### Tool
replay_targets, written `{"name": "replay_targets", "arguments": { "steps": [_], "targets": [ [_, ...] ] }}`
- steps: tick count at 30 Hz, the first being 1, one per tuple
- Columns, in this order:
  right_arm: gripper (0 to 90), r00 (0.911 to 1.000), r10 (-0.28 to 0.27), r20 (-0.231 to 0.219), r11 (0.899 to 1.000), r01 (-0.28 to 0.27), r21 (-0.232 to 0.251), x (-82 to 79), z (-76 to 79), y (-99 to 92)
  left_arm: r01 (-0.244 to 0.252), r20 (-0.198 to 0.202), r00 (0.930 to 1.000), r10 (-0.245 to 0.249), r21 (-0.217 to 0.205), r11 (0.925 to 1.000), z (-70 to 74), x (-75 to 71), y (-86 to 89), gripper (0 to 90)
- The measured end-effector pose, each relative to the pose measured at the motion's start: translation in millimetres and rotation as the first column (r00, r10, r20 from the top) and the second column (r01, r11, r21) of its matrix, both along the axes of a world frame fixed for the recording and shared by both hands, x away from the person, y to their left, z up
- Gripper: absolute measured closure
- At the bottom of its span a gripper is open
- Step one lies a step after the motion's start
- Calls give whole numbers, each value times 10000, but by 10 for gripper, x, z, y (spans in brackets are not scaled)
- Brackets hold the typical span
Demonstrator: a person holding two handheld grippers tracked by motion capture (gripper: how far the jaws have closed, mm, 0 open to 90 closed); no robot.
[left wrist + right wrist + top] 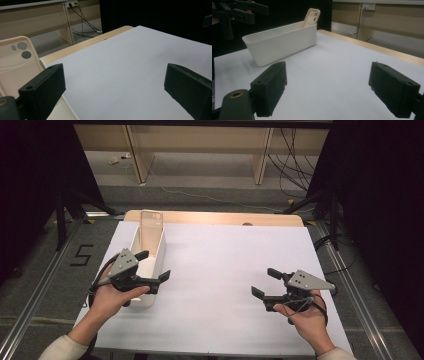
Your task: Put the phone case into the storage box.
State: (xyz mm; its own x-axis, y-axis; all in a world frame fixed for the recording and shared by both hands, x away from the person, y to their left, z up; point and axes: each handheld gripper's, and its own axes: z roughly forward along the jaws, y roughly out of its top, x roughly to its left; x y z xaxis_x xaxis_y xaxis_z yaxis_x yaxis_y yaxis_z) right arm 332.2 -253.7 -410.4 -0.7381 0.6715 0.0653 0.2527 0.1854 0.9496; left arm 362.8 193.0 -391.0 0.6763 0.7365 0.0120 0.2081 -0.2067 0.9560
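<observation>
A long white bin (159,251) stands on the left of the white sheet (225,265). A beige phone case (151,226) leans upright against the bin's far end, camera holes up. My left gripper (154,265) hovers open over the bin's near end, holding nothing. My right gripper (265,282) is open and empty over the sheet's right side. In the left gripper view, the phone case (17,65) is left of the left gripper's (115,75) spread jaws. The right gripper view shows the right gripper (329,75), the bin (282,42), the phone case (312,16) and the left gripper (254,13) above.
The sheet covers a wooden table (215,217) whose far edge shows. Beyond it are desk legs (135,155) and cables (295,165) on the floor. Dark curtains flank both sides. Metal rails (345,270) run along the table's sides.
</observation>
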Motion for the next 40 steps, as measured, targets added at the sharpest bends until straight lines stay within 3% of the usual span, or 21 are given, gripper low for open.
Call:
{"name": "replay_targets", "arguments": {
  "steps": [10,11,12,13,40],
  "targets": [
    [161,10000,10,-29,10000,-10,14,-1,1,0,28,24,10000,-28,125,9999,-23,-26,4,32],
    [161,9998,95,183,9994,-101,333,17,-19,18,18,21,10000,-19,112,9999,-26,-28,4,32],
    [162,9995,96,295,9995,-105,311,24,-20,16,27,42,10000,-28,125,9999,-29,-31,7,32],
    [162,9999,103,138,9994,-107,344,15,-18,19,41,37,10000,-42,134,9999,-31,-34,9,32],
    [161,10000,25,59,9995,-27,304,19,-16,21,69,-24,10000,-68,289,9996,-80,-57,-2,34]
  ]
}}
